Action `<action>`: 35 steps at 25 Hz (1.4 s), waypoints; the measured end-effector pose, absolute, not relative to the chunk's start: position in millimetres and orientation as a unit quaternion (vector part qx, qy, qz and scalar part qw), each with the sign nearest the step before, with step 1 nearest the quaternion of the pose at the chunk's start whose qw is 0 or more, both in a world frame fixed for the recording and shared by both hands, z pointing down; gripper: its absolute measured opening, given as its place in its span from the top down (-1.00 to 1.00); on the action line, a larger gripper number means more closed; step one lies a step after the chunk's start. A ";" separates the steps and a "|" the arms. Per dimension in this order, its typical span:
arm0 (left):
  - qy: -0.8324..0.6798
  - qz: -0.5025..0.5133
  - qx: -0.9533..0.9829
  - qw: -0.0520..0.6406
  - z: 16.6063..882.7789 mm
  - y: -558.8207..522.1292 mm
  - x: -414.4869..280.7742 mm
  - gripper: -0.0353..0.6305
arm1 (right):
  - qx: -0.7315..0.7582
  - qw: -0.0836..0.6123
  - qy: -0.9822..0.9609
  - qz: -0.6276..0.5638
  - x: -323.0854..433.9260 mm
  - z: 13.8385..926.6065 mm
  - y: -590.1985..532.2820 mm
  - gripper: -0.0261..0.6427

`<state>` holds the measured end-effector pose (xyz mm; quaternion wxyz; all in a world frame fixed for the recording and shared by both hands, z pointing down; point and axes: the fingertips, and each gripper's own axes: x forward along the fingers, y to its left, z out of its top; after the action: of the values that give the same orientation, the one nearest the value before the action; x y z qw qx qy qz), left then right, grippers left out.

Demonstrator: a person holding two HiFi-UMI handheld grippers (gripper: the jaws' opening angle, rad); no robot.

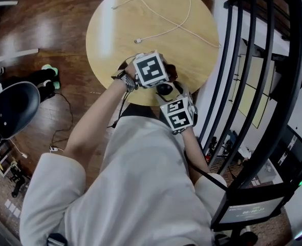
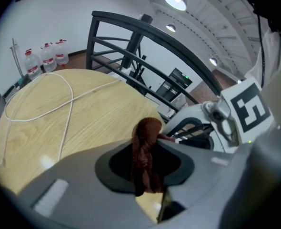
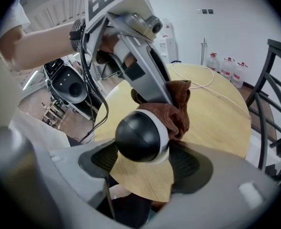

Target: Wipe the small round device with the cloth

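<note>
The left forearm [image 1: 97, 114] reaches in from the left, wrist turned inward, and the left gripper [image 2: 147, 165] is clamped tight on a bunched brown cloth [image 2: 146, 132]. It looks soft, limp and light, best gripped in a thick fold as here. The cloth presses against the small round device [image 3: 140, 136] at the near edge of the round tabletop [image 1: 115, 29], clear of the white cable [image 1: 156, 17]. The device's glossy black shell seems hard, light and slippery, so a hold across its widest part suits it. The right gripper [image 3: 144, 162], tucked close to the body, pinches it there, jaws partly closed on its sides.
</note>
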<state>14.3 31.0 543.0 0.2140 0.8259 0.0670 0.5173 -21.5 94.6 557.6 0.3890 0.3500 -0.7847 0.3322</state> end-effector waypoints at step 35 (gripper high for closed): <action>-0.126 0.329 0.884 0.308 490.9 -21.8 -29.4 0.58 | 0.433 0.349 -0.753 0.351 -8.1 558.9 75.3 -0.06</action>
<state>-29.4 -21.8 490.9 0.3075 0.8840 -0.1264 0.3287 -8.1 75.3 558.9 0.3491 0.4328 -0.7535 0.3508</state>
